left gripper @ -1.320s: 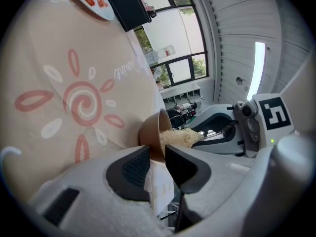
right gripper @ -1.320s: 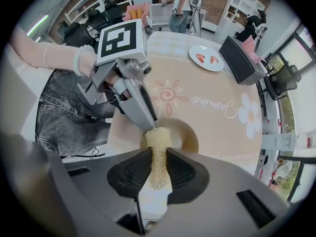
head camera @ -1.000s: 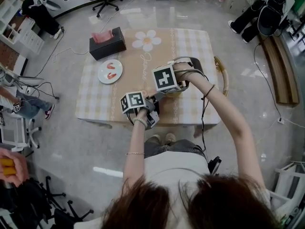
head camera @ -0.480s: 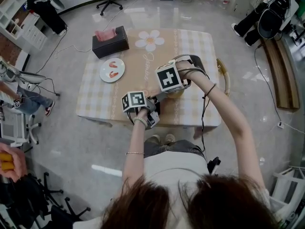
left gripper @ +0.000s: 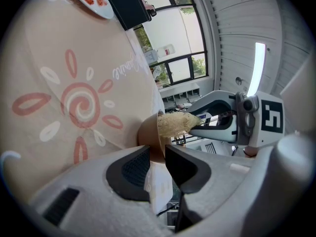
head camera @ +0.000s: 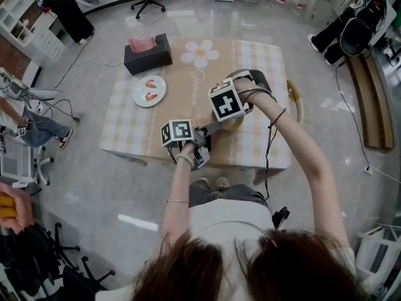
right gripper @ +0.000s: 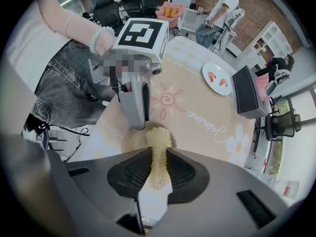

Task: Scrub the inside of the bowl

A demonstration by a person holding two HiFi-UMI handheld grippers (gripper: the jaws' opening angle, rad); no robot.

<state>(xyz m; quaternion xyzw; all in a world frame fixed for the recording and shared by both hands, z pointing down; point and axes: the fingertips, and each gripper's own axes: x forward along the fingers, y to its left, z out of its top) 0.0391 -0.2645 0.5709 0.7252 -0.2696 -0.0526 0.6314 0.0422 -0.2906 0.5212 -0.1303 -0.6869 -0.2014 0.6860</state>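
Two grippers are held close together over the near half of a table (head camera: 125, 130) spread with a checked cloth, as seen from the head view. The left gripper (head camera: 205, 134) is reached in from the near edge, and the right gripper (head camera: 230, 118) is brought down from above it. The bowl (head camera: 232, 125) is largely covered by the right gripper's marker cube, so only a tan sliver of it can be made out, near the table's front edge. A white plate (head camera: 149, 91) with red pieces on it is set to the left, and a dark tissue box (head camera: 148, 52) is placed beyond it.

From the left gripper view, the jaws are seen clamped on the brown bowl's rim, one jaw outside the wall and one inside, with the bowl tipped onto its side. A pale yellow mesh scrubber (left gripper: 177, 124) is pressed into the bowl's opening, carried by the right gripper coming in from the right.

From the right gripper view, the jaws are seen clenched on the scrubber's narrow stem, and its bushy end is pushed down into the bowl. The bowl's near rim is pinched by the left gripper, which is held by a hand wearing a bead bracelet.
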